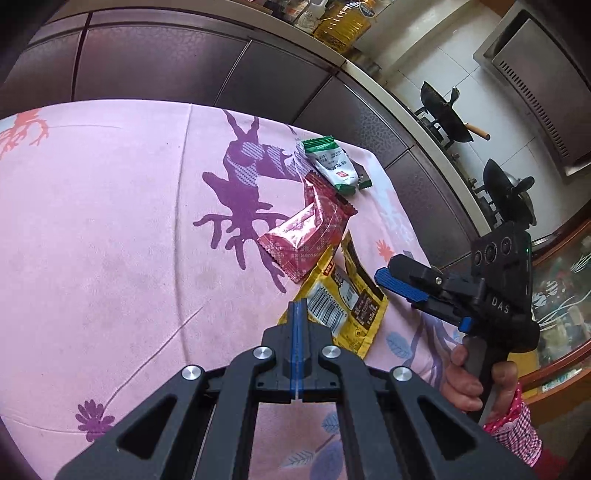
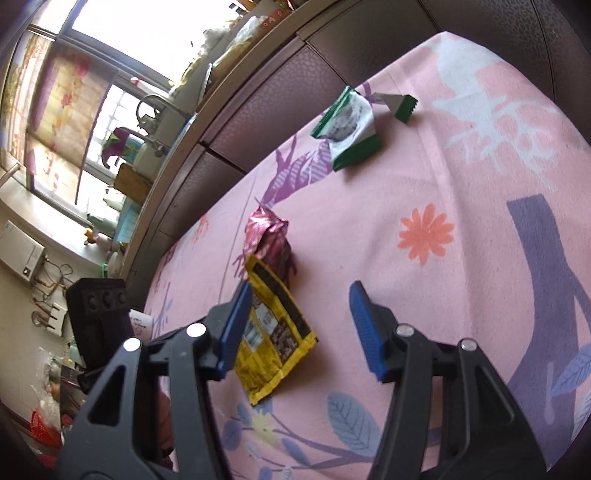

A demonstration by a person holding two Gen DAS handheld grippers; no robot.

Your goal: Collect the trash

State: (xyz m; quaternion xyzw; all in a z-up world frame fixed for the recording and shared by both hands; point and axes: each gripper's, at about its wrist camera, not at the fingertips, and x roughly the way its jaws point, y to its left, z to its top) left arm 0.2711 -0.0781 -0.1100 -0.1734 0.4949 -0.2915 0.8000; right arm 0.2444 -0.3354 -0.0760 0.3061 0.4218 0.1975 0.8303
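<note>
Three empty snack wrappers lie on a pink patterned tablecloth [image 1: 110, 229]: a yellow wrapper [image 1: 347, 299], a red wrapper [image 1: 310, 232] partly over it, and a green-and-white wrapper [image 1: 332, 164] farthest away. My left gripper [image 1: 297, 308] is shut and empty, its tips at the yellow wrapper's near edge. My right gripper [image 2: 301, 325] is open, hovering above the cloth with the yellow wrapper [image 2: 273, 343] at its left finger. The red wrapper [image 2: 269, 240] and green wrapper [image 2: 349, 127] lie beyond. The right gripper also shows in the left wrist view [image 1: 402, 284], beside the yellow wrapper.
Dark cabinet fronts [image 1: 166, 62] run behind the table. A counter carries an oil bottle [image 1: 343, 22] and a stove with woks [image 1: 447, 110]. A small dark green scrap [image 1: 364, 177] lies by the green wrapper. A window and sink area [image 2: 110, 122] sit at the left.
</note>
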